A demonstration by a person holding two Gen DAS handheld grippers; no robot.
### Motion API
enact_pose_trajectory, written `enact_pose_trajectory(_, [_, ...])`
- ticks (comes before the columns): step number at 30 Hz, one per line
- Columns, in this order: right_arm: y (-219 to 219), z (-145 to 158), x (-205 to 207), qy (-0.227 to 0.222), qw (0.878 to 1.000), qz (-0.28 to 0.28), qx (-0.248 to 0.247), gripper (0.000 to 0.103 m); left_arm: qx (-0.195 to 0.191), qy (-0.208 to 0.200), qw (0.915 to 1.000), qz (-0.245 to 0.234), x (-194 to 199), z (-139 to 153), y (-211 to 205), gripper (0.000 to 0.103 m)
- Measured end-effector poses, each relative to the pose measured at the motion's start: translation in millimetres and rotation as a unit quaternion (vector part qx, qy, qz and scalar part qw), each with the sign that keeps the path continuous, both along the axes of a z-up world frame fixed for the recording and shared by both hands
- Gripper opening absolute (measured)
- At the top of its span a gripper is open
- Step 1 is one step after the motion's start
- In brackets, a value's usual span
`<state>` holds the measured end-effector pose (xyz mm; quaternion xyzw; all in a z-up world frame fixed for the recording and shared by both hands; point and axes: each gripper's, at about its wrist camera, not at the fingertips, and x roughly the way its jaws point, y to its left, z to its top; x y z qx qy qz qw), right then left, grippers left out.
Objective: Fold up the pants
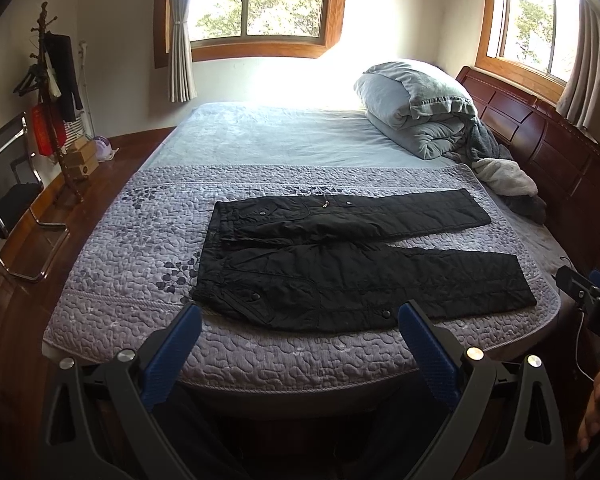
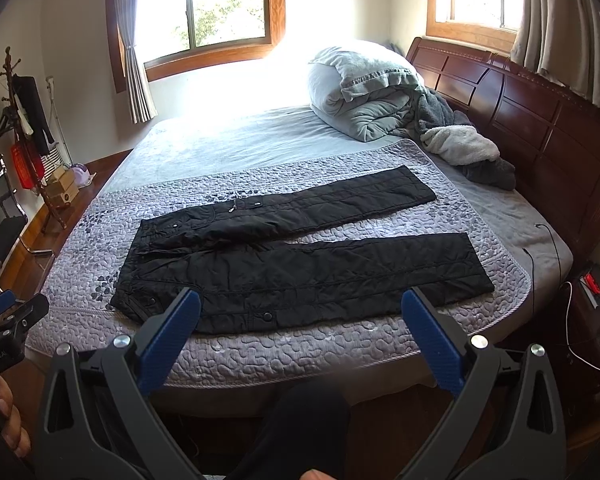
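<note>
I hold the left tool (image 1: 300, 322) and right tool (image 2: 300, 308) spread and empty short of the near bed edge, because the black quilted pants (image 2: 292, 264) lie flat on the lilac quilted bedspread (image 2: 340, 352), waistband left, legs parted, ready for gripping.

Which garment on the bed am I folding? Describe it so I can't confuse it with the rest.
On the wooden-headboard bed, look at the lilac quilted coverlet across the near end. The black quilted pants lie flat there, legs spread toward the headboard, unlike the crumpled grey fleece beside the folded duvet.
</note>
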<state>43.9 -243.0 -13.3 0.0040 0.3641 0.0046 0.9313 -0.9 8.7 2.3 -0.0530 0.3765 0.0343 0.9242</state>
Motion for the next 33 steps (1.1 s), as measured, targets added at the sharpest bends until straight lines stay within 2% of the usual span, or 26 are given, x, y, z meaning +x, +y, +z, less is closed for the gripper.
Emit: enact_pose_trajectory(33, [1.3, -2.0, 3.1, 0.001, 1.000, 0.000, -0.002, 0.101, 0.001, 0.000, 1.0000, 0.002, 2.4, 2.5, -3.3, 0.099])
